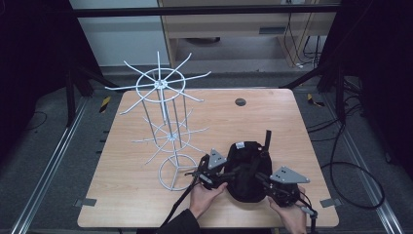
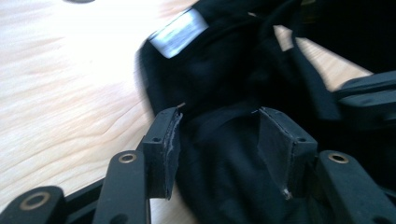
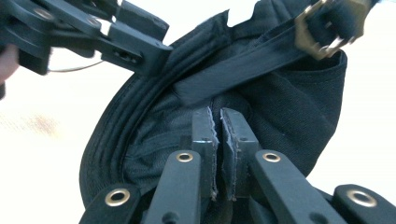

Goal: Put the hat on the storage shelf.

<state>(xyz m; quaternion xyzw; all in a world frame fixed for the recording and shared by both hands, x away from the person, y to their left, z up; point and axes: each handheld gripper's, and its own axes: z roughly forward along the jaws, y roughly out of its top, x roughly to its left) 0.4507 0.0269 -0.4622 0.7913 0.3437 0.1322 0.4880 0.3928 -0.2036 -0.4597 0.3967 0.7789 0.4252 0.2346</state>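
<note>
The hat (image 1: 246, 170) under my grippers is matt black woven cloth, its brim stitched in ridged rows, and its strap (image 3: 243, 70) is flat webbing with a brass-coloured metal buckle (image 3: 322, 32). A glossy silvery label (image 2: 180, 32) sits on it, possibly satin, though blur hides the weave. My left gripper (image 2: 219, 140) has rough, frayed grey pads on matt black plastic. The table (image 1: 136, 195) is pale, smooth wood grain. The rack (image 1: 163, 122) is white-coated wire.

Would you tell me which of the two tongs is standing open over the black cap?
The left tongs: their pads stand apart over the black cap, while the right tongs are pinched shut on its fabric.
</note>
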